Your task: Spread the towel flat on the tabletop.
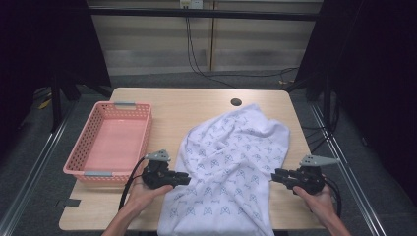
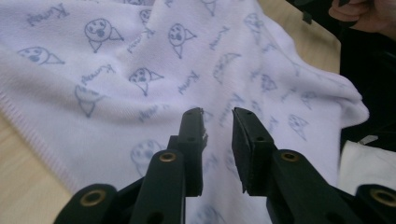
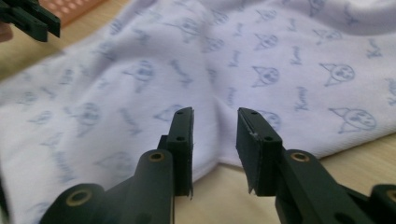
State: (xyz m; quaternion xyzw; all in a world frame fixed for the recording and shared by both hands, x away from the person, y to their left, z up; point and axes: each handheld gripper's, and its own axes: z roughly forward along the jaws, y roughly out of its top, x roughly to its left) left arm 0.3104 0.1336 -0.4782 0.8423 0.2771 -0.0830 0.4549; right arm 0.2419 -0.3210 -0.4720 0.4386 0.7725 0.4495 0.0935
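Both hand-held grippers, left (image 1: 186, 179) and right (image 1: 273, 177), spread, nothing pinched, cloth (image 1: 231, 167) just ahead. Risk: closing grabs several layers, or cloth's overhang drags it off bench (image 1: 196, 105).

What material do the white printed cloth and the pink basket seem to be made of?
The cloth looks like soft knitted or terry fabric, matte: it folds loosely and shows a fine ribbed weave with a stitched edge. The basket looks like moulded plastic, slightly glossy, with perforated lattice walls.

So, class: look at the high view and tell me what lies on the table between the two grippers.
The white printed towel lies spread between the left gripper and the right gripper, as the high view shows; both grippers' jaws stand open at its edges.
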